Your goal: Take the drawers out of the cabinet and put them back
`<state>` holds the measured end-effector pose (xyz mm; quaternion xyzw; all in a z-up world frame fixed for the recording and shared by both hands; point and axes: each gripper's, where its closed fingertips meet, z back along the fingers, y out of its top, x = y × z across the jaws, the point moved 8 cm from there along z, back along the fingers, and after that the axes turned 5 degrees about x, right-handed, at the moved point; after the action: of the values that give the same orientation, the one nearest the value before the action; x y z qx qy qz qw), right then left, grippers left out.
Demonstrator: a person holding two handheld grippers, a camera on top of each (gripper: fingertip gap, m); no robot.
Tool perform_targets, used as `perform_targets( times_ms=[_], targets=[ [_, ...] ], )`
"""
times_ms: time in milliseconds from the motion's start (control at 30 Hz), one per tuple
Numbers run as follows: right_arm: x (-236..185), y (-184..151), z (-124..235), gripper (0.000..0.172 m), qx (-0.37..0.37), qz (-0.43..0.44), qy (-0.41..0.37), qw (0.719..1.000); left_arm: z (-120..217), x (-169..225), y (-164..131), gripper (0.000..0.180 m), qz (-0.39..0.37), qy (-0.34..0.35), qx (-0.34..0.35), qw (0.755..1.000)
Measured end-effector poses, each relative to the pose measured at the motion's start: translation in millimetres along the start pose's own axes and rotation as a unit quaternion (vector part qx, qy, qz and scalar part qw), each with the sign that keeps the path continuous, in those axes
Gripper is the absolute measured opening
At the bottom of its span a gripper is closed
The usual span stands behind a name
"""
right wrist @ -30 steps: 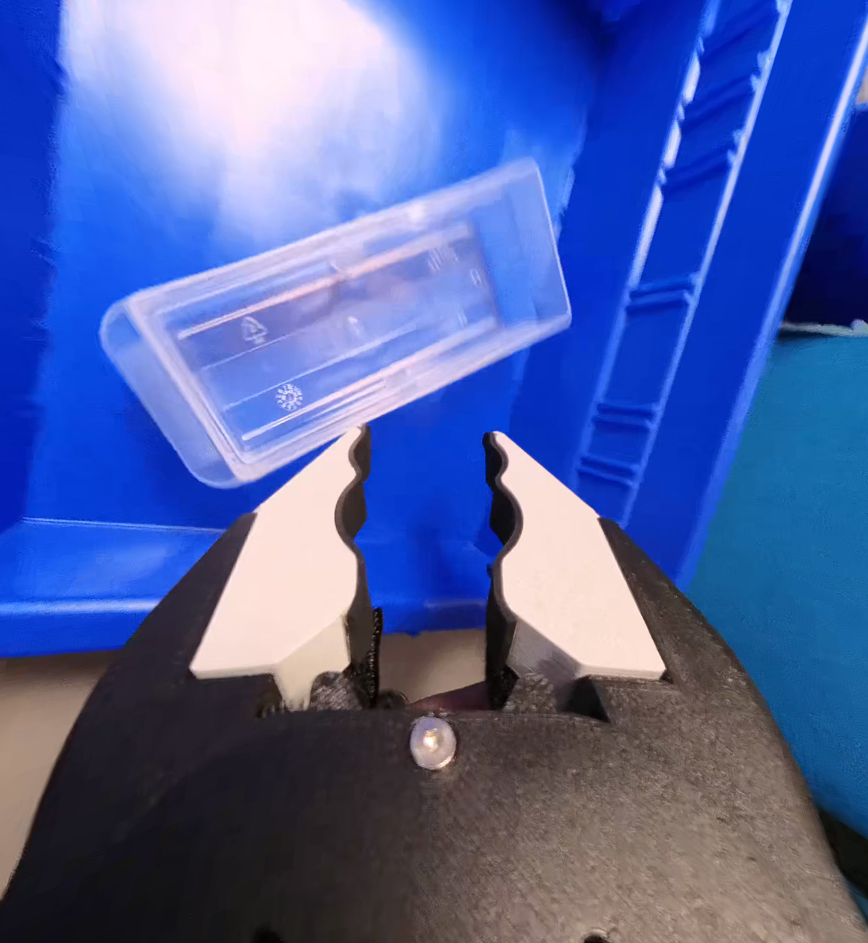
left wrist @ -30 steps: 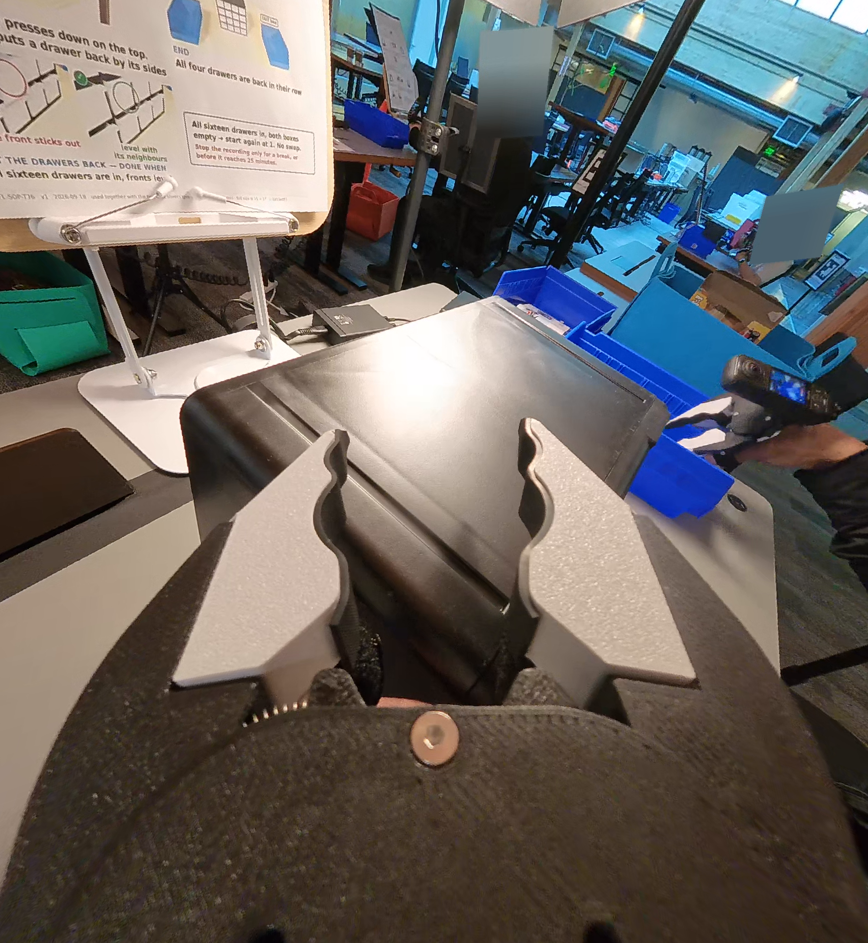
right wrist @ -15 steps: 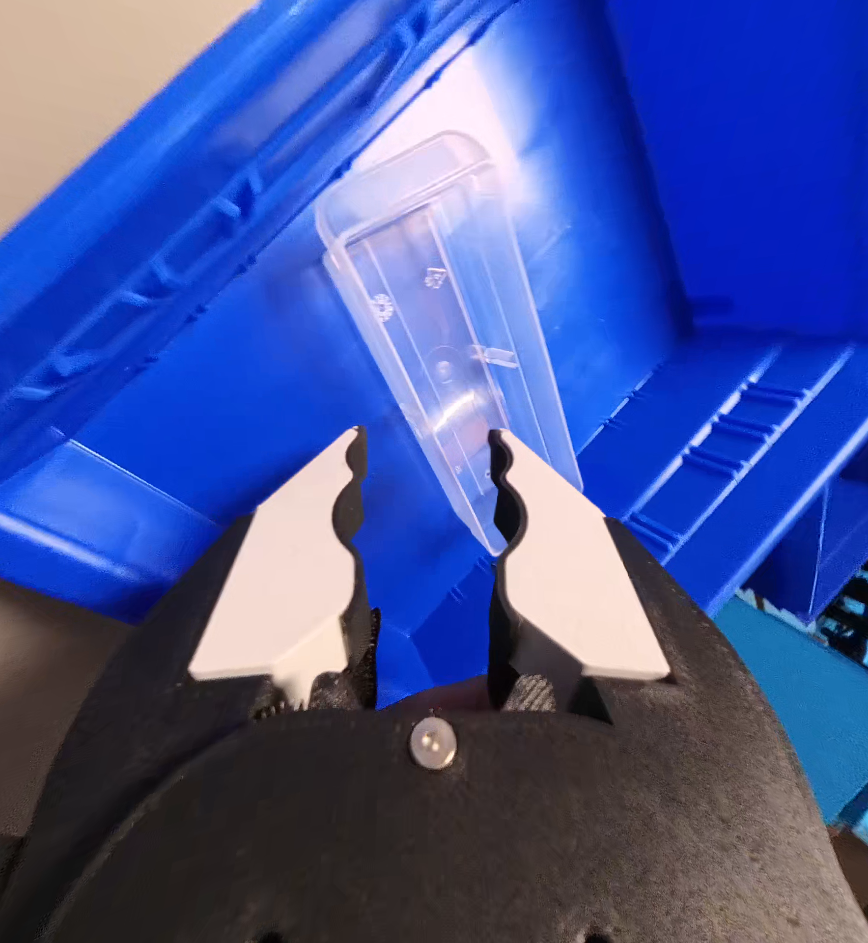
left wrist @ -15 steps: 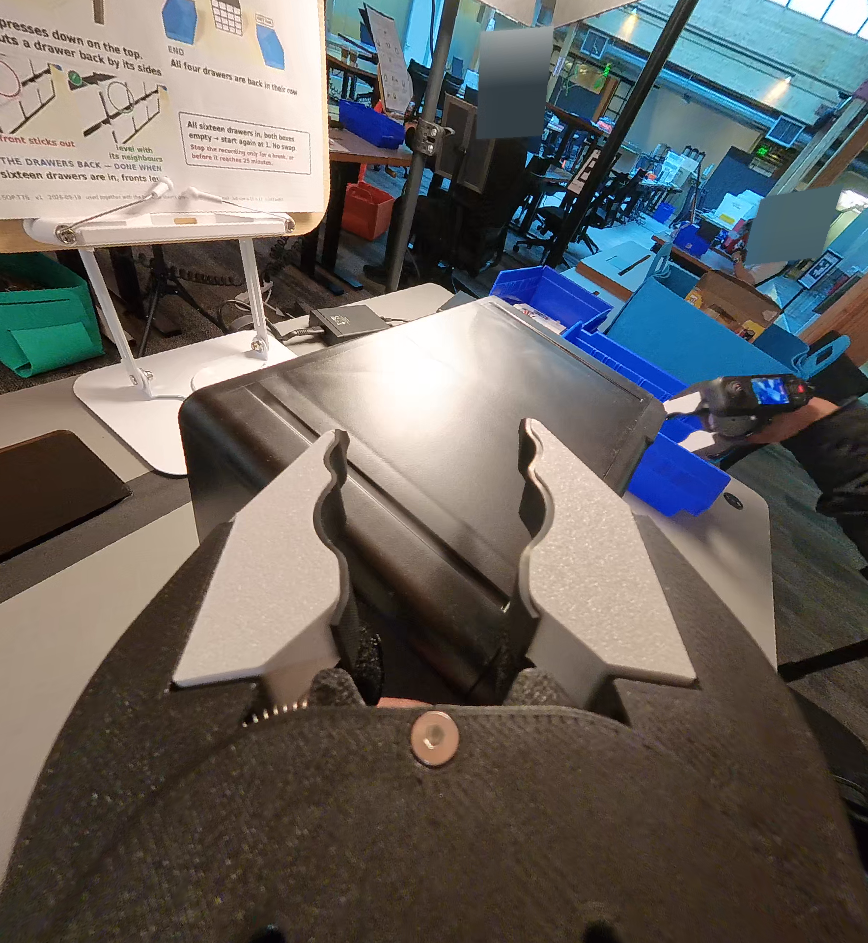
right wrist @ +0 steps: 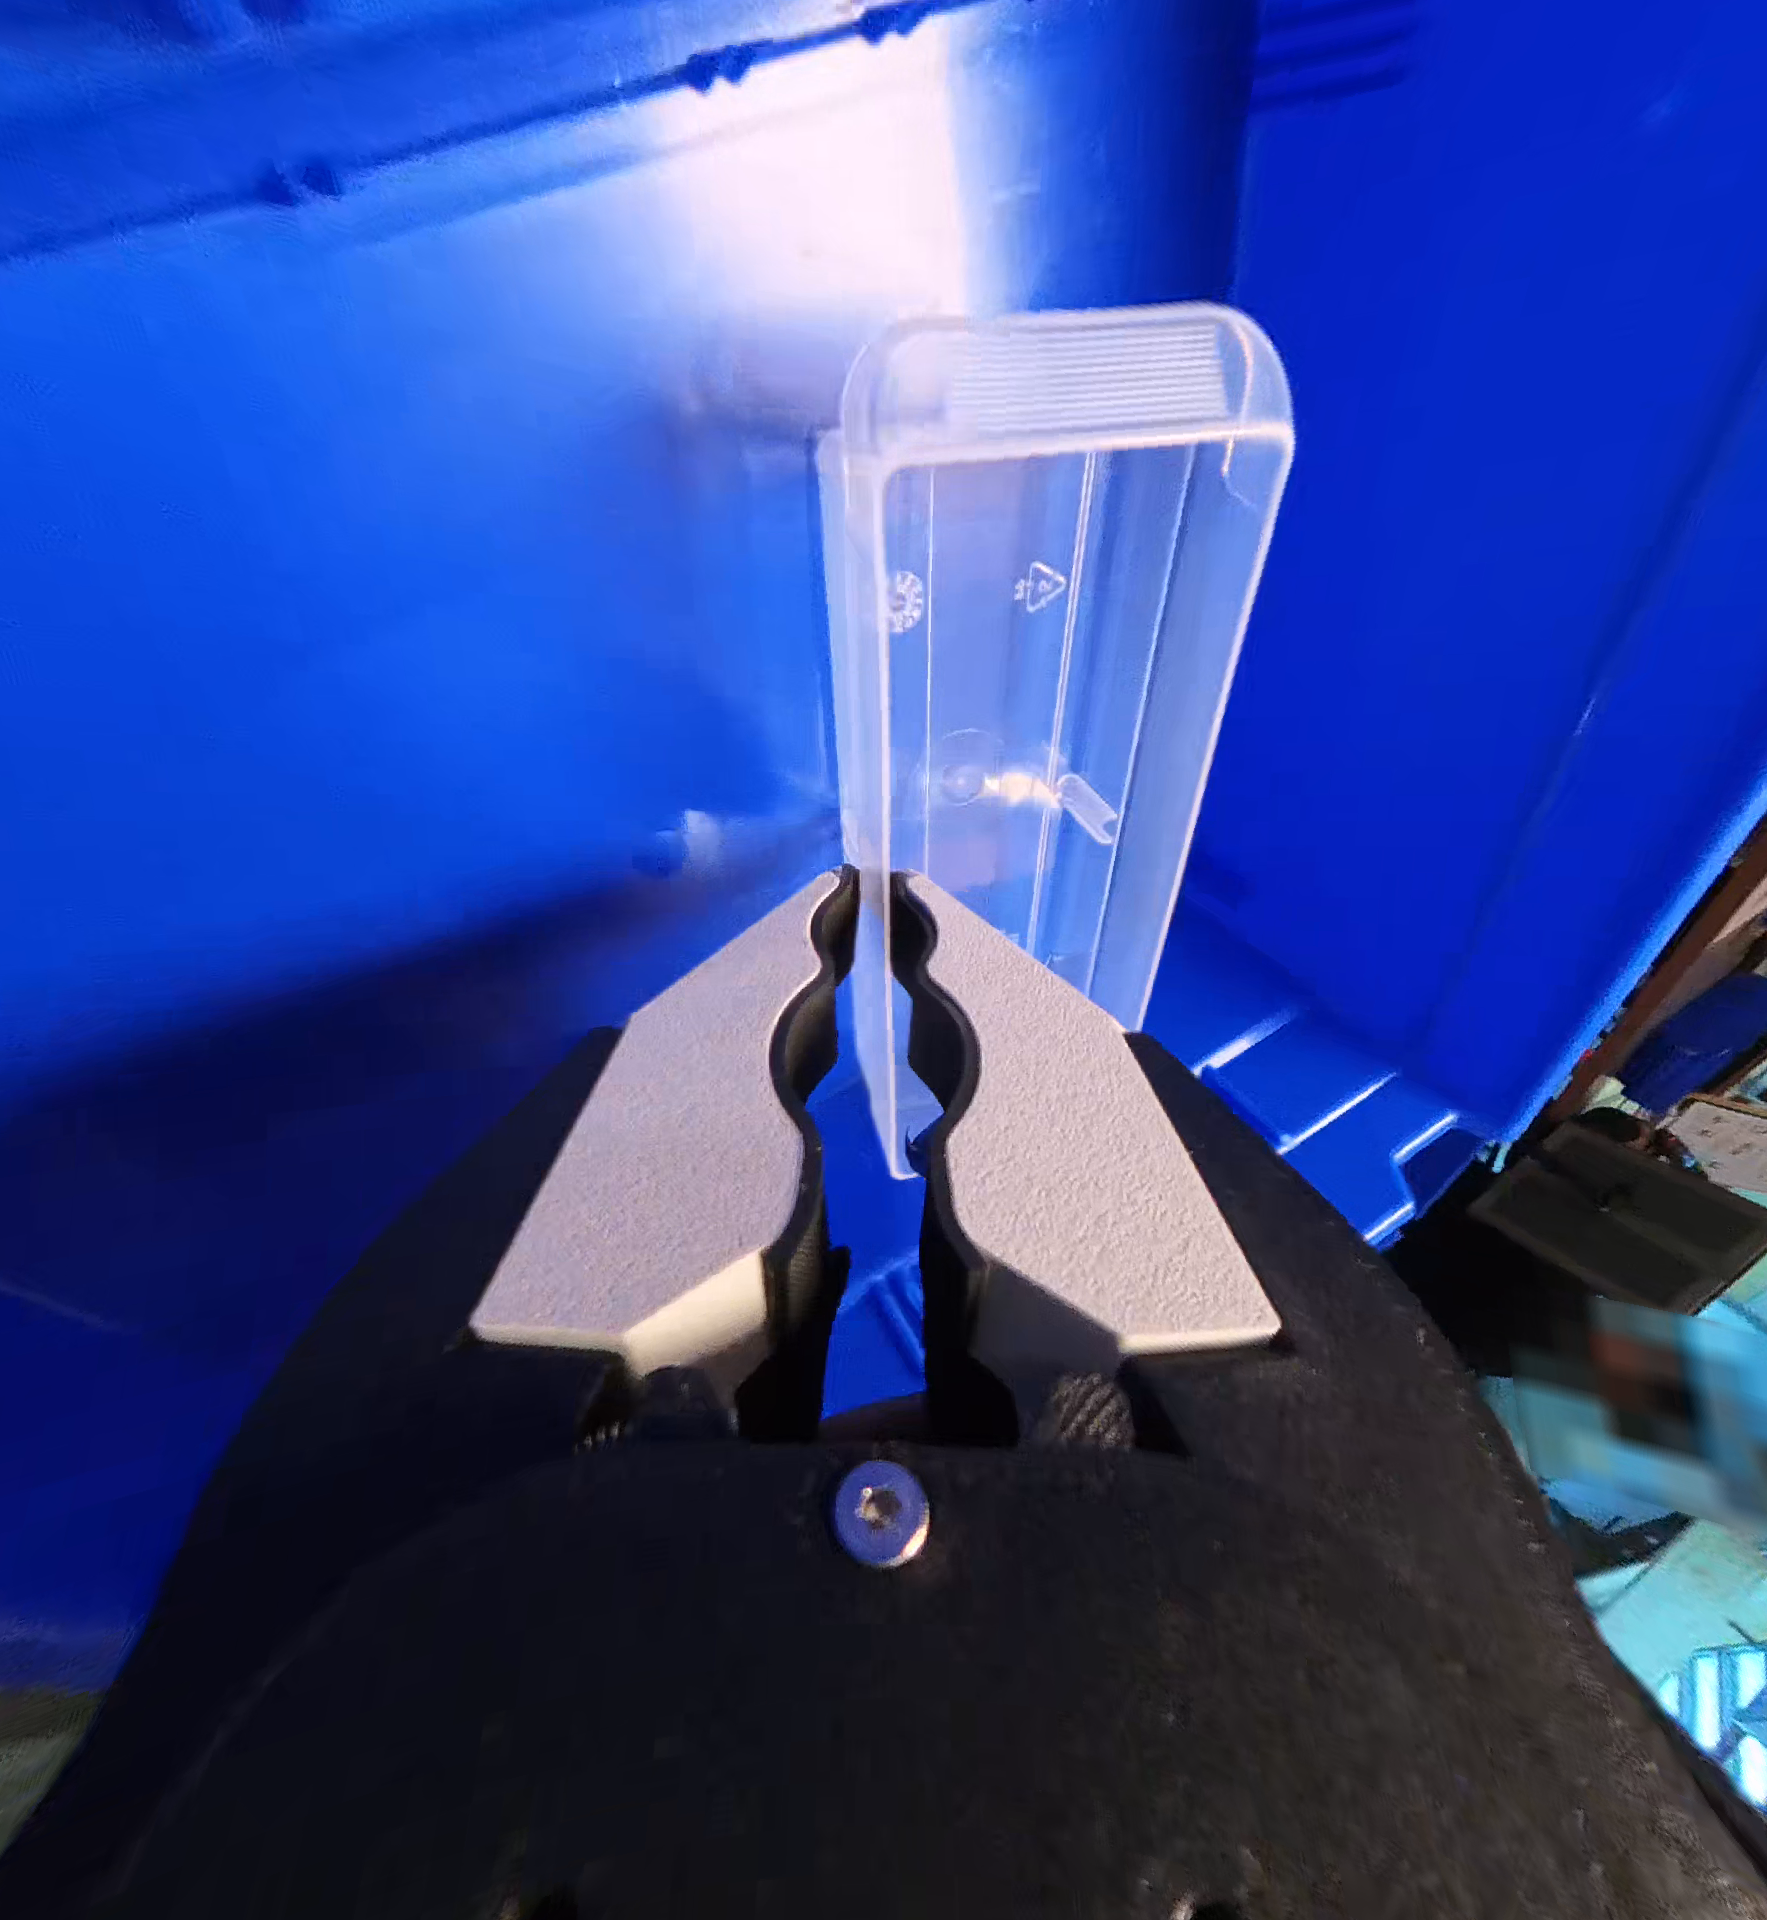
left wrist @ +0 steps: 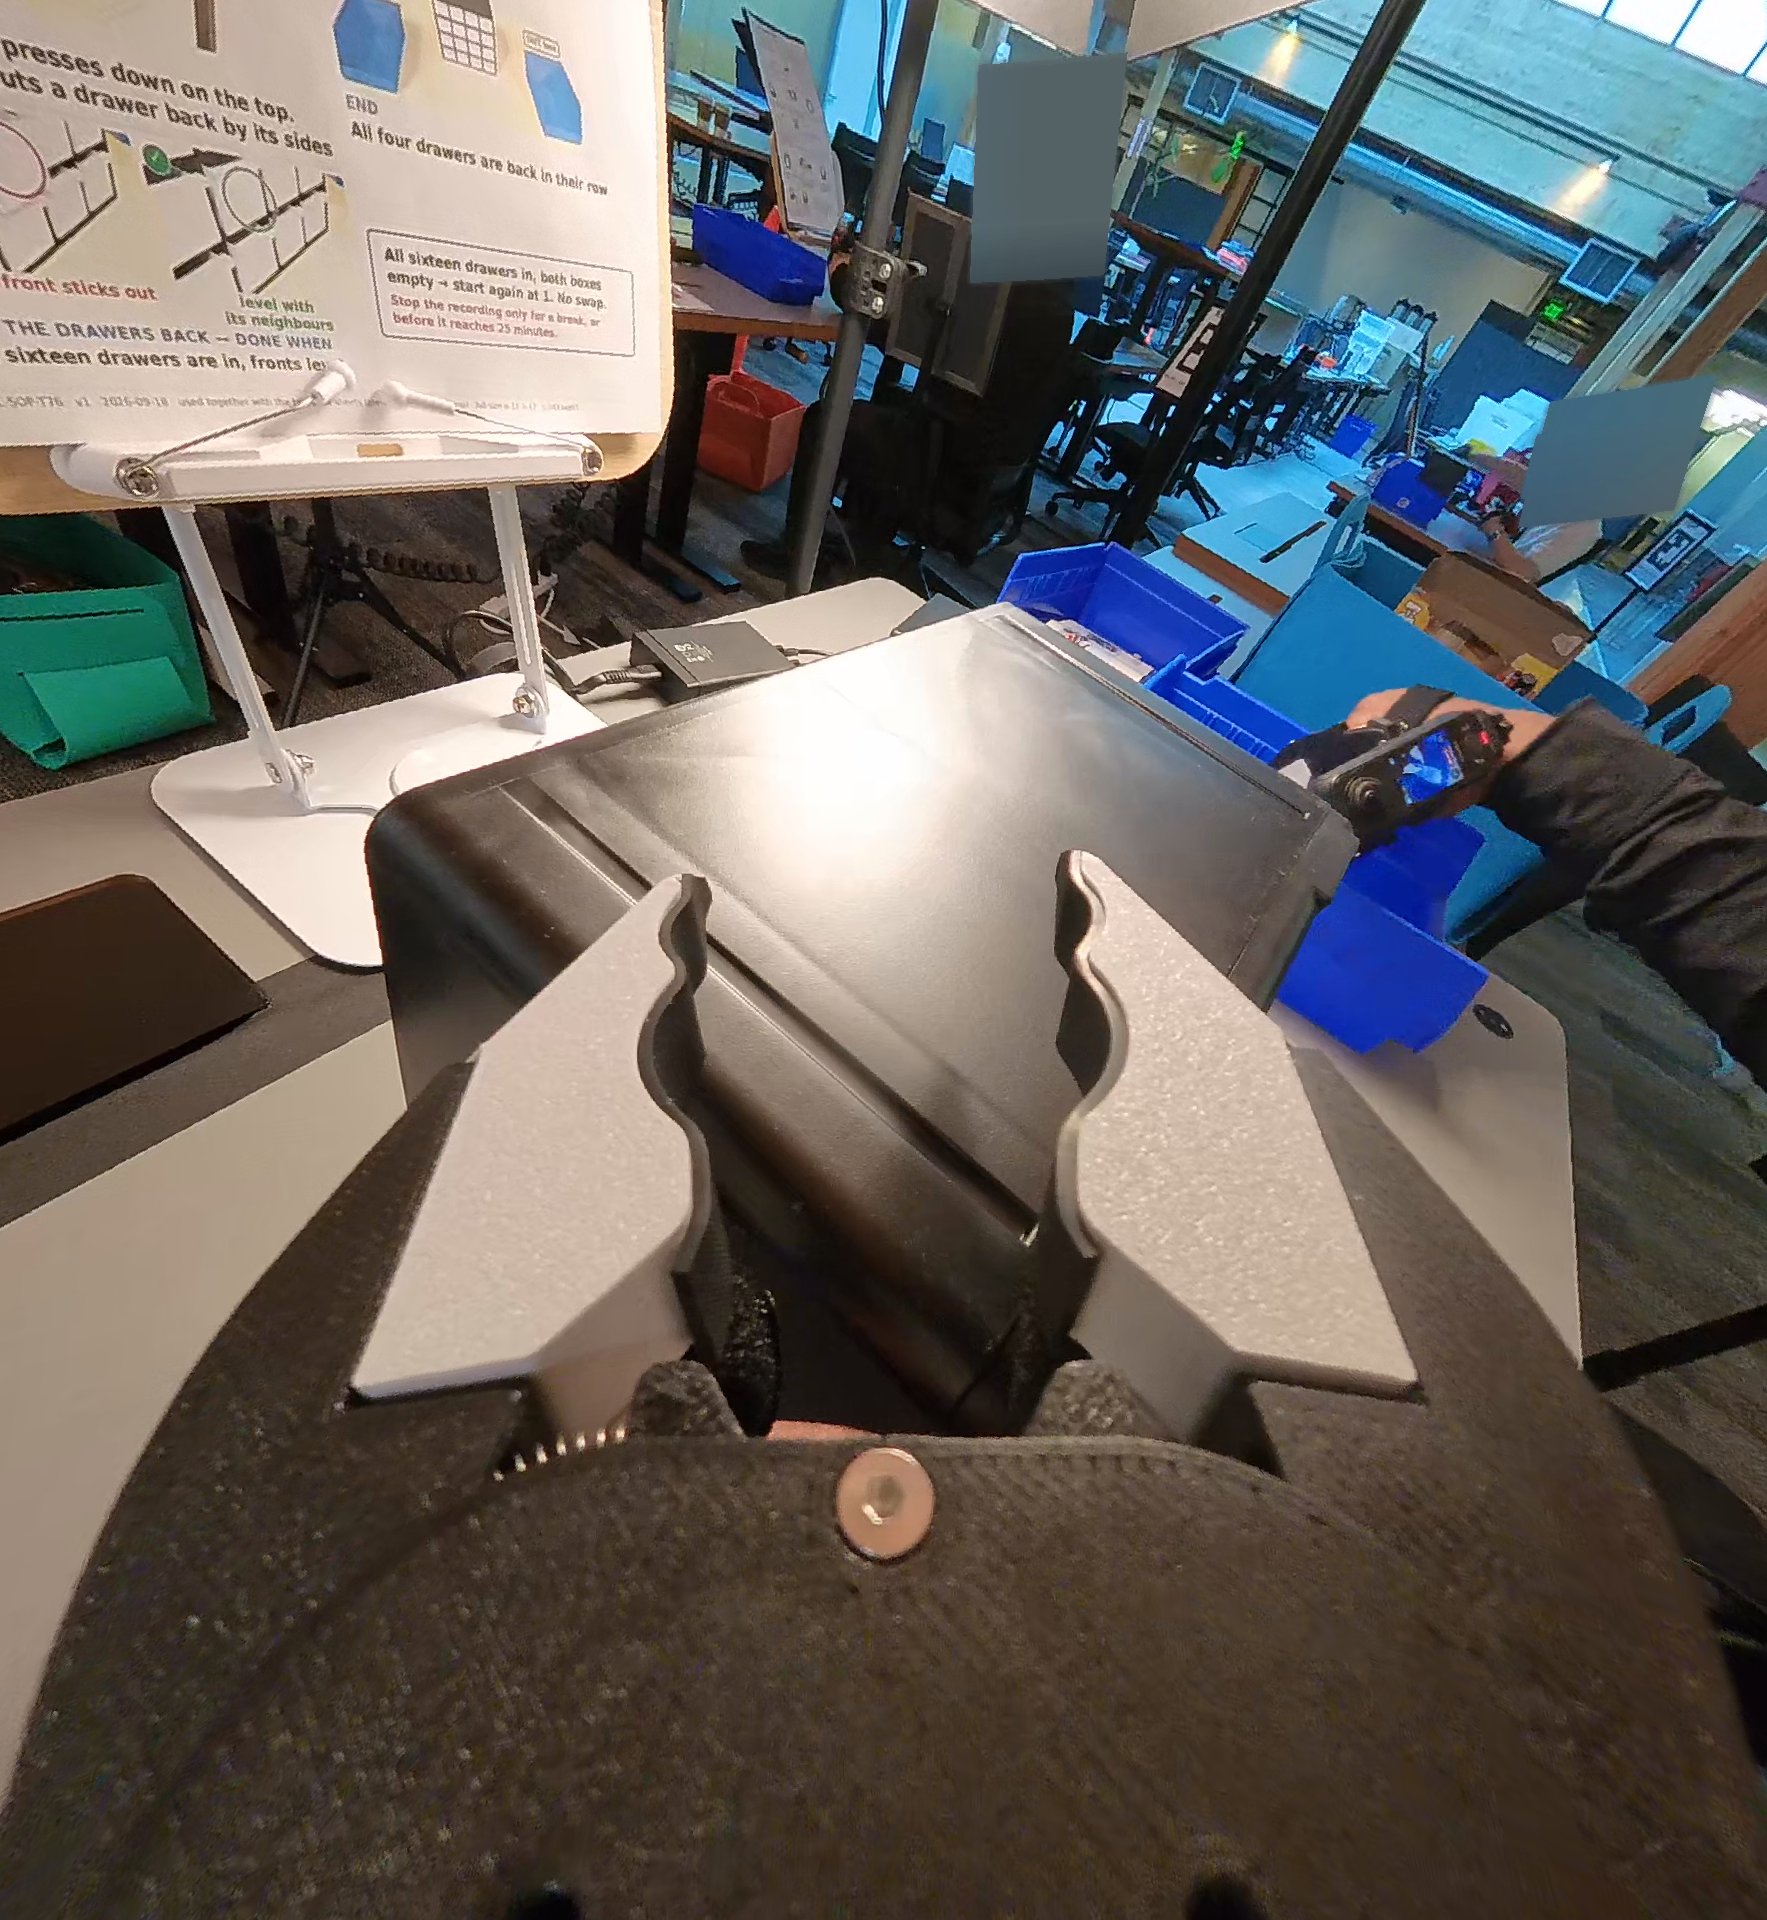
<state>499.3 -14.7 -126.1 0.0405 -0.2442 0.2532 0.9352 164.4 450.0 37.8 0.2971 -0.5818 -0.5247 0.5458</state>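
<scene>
Your right tongs (right wrist: 874, 883) pinch one thin wall of the clear drawer (right wrist: 1055, 665) — it could twist loose; left tongs (left wrist: 879, 883) gape over the black cabinet (left wrist: 858, 810) at frame centre

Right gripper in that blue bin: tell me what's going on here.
A person works two handheld grippers. The right gripper is closed on one side wall of a clear drawer inside a blue bin, pads pressed on the wall. The left gripper is open and holds nothing, sitting over the top of the black cabinet. The cabinet's front is out of view, so I can't tell how many drawers are in it.
</scene>
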Motion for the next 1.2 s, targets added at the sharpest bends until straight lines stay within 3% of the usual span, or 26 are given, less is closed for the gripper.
perform_targets(
  times_ms=[433, 667, 800, 900, 1033, 1200],
  targets=[
    [7, -3, -5, 0.012, -0.03, 0.123, -0.018, 0.992, 0, 0, 0, 0.067, -0.001, -0.001, -0.001, 1.0],
    [15, -11, 20, 0.037, -0.004, 0.055, -0.083, 0.995, 0, 0, 0, 0.067, 0.0, -0.002, 0.001, 1.0],
    [24, -1, 75, 0.043, 0.091, -0.087, -0.179, 0.976, 0, 0, 0, 0.067, -0.002, 0.0, -0.001, 1.0],
    [8, 32, 123, 0.042, 0.256, -0.211, -0.165, 0.929, 0, 1, 1, 0.066, -0.005, 0.003, -0.003, 1.0],
    [-38, 110, 169, 0.041, 0.483, -0.312, -0.08, 0.815, 0, 1, 1, 0.066, -0.005, 0.007, -0.005, 1.0],
    [-92, 225, 161, 0.039, 0.611, -0.418, 0.042, 0.671, -1, 3, 1, 0.066, -0.003, 0.014, -0.006, 1.0]
  ],
)
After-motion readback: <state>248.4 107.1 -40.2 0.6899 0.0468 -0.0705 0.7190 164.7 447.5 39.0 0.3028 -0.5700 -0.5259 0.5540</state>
